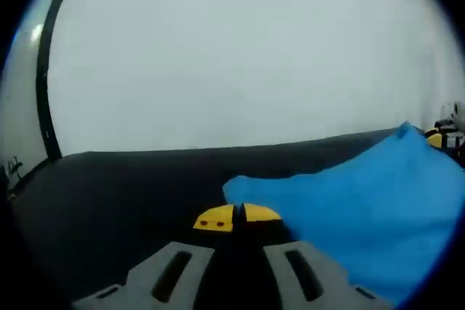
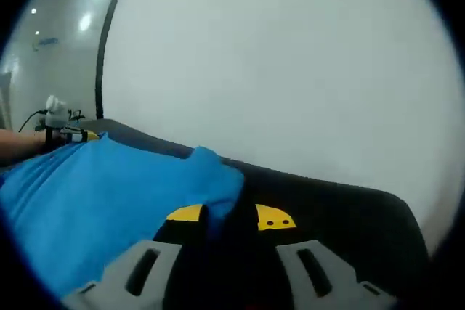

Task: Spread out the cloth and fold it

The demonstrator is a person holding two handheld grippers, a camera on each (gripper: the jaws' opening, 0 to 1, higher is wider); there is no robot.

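A blue cloth (image 1: pixel 363 215) is stretched between my two grippers over a dark tabletop (image 1: pixel 123 194). In the left gripper view my left gripper (image 1: pixel 237 218) has its yellow tips pressed together at the cloth's near corner, which pokes up just beyond them. From there the cloth runs right toward the other gripper (image 1: pixel 442 138). In the right gripper view the blue cloth (image 2: pixel 102 201) spreads to the left, and one corner drops between the yellow tips of my right gripper (image 2: pixel 231 218), shut on it. The other gripper (image 2: pixel 67 133) shows at the far left, at the cloth's other end.
A plain white wall (image 1: pixel 240 56) rises behind the table, with a black vertical strip (image 1: pixel 45 85) at its left. The dark tabletop (image 2: pixel 341 215) continues to the right of the right gripper. A person's hand (image 2: pixel 16 147) sits at the left edge.
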